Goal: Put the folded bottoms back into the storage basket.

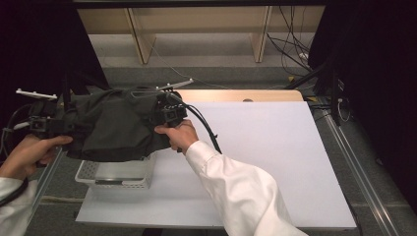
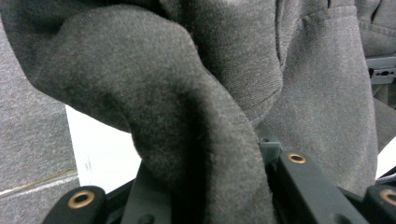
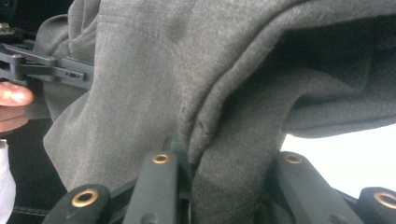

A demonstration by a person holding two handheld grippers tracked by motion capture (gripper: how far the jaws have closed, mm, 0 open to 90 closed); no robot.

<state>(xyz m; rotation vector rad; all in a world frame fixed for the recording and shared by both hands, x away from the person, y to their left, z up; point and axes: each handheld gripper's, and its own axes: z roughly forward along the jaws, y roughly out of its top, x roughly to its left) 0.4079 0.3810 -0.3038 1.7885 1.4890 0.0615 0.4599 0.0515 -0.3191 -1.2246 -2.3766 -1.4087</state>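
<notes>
A dark grey sweatshirt [image 1: 113, 129] hangs bunched between my two grippers, over the left end of the table. My left gripper [image 1: 64, 125] grips its left side and my right gripper [image 1: 161, 117] its right side; both sets of fingertips are buried in cloth. In the left gripper view a thick fold of the sweatshirt [image 2: 196, 93] is pinched between the jaws of the left gripper [image 2: 219, 186]. In the right gripper view the right gripper [image 3: 224, 186] is shut on a folded edge of the sweatshirt [image 3: 154, 79]. The garment's lower edge hangs just above a white basket [image 1: 118, 177].
The perforated white basket stands at the table's front left. A white sheet [image 1: 265, 147] covers the table, with a wooden strip [image 1: 236, 95] at its far edge. A metal rail [image 1: 359, 162] runs along the right side. Cables [image 1: 295, 54] and wooden shelf legs lie beyond.
</notes>
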